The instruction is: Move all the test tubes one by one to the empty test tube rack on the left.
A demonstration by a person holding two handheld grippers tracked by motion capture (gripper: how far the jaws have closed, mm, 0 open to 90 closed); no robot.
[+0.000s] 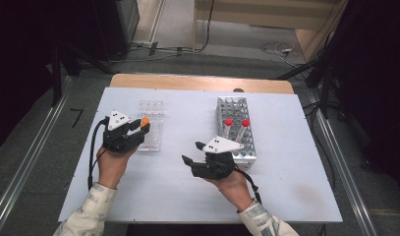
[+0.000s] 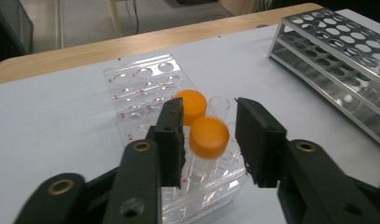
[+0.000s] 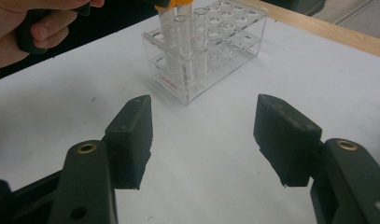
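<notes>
A clear plastic rack (image 1: 151,109) (image 2: 141,81) stands at the table's left. In its near end stand two orange-capped tubes, one close (image 2: 208,137) and one behind it (image 2: 192,105), plus an uncapped clear tube (image 2: 219,106). My left gripper (image 1: 143,129) (image 2: 208,126) hangs over the near tube with a jaw on each side of its cap and a small gap on both sides, so it is open. My right gripper (image 1: 191,153) (image 3: 204,135) rests low over the bare white table, open and empty, pointing at the clear rack (image 3: 215,51).
A metal tube rack (image 1: 235,129) (image 2: 337,46) with two red-capped tubes (image 1: 228,122) stands just right of centre, close behind the right hand. The white table (image 1: 178,196) has a wooden far edge. The hand holding the left gripper (image 3: 33,28) appears in the right gripper view.
</notes>
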